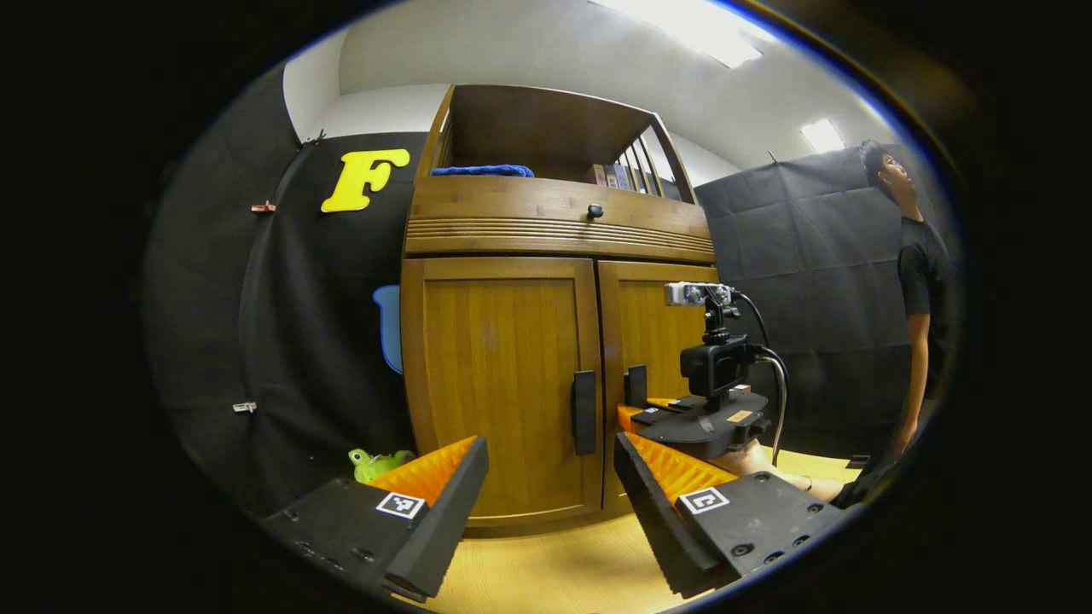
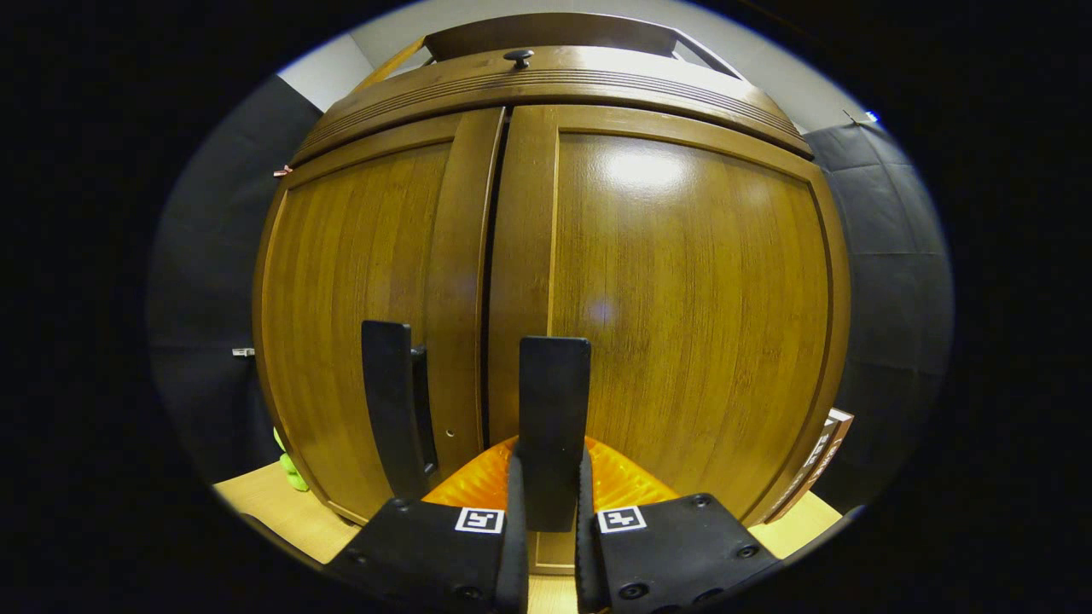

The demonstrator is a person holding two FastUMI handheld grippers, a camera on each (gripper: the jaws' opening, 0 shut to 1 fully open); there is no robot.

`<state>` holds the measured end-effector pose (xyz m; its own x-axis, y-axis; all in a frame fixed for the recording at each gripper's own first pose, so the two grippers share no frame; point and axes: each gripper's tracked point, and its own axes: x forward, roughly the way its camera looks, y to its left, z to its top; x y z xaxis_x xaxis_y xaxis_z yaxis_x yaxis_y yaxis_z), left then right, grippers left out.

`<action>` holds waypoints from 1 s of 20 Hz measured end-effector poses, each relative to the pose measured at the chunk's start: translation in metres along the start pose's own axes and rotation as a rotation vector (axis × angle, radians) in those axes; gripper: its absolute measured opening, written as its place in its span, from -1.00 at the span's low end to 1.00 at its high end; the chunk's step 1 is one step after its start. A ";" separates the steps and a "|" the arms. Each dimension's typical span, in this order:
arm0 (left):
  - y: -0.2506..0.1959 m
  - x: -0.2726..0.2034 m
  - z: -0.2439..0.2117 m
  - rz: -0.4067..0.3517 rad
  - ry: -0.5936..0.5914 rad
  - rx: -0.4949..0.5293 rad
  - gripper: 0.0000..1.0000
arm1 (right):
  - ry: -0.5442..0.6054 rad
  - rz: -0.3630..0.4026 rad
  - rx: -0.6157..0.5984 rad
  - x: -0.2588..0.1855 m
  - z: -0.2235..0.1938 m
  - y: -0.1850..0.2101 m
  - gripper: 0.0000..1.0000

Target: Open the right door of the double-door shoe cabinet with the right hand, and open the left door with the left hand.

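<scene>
A: Right gripper (image 2: 550,477) clamps the right door handle (image 2: 554,409), lower centre of right gripper view; both doors closed.
B: Left gripper (image 1: 546,477)?
A: Fingers spread wide, holding nothing, left door handle (image 1: 584,412) between them, farther back, centre frame.

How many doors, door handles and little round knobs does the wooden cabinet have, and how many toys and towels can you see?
Doors: 2, the left door and the right door, both shut
Door handles: 2, the left handle and the right handle, which the right gripper clamps
Round knobs: 1, the knob
Green toys: 1, the toy
Blue towels: 1, the towel
Total: 7
</scene>
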<state>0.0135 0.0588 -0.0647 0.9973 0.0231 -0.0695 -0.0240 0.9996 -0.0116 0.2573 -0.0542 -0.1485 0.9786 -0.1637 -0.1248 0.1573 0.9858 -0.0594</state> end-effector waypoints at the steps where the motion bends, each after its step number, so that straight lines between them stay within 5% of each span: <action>1: 0.001 -0.002 0.000 0.001 -0.002 -0.004 0.94 | 0.008 0.005 0.002 -0.002 -0.001 -0.001 -0.55; 7: -0.001 -0.002 0.004 -0.010 -0.020 -0.056 0.93 | 0.042 0.077 -0.021 -0.027 -0.001 0.000 -0.49; 8: -0.002 -0.003 0.004 -0.005 -0.014 -0.059 0.77 | 0.044 0.090 -0.015 -0.032 -0.001 0.000 -0.49; 20: -0.032 -0.012 0.010 -0.027 -0.011 -0.061 0.93 | 0.048 0.131 -0.069 -0.097 0.002 -0.019 -0.49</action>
<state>0.0029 0.0269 -0.0534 0.9984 -0.0036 -0.0569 -0.0007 0.9972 -0.0746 0.1591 -0.0572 -0.1337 0.9824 -0.0372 -0.1828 0.0177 0.9941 -0.1070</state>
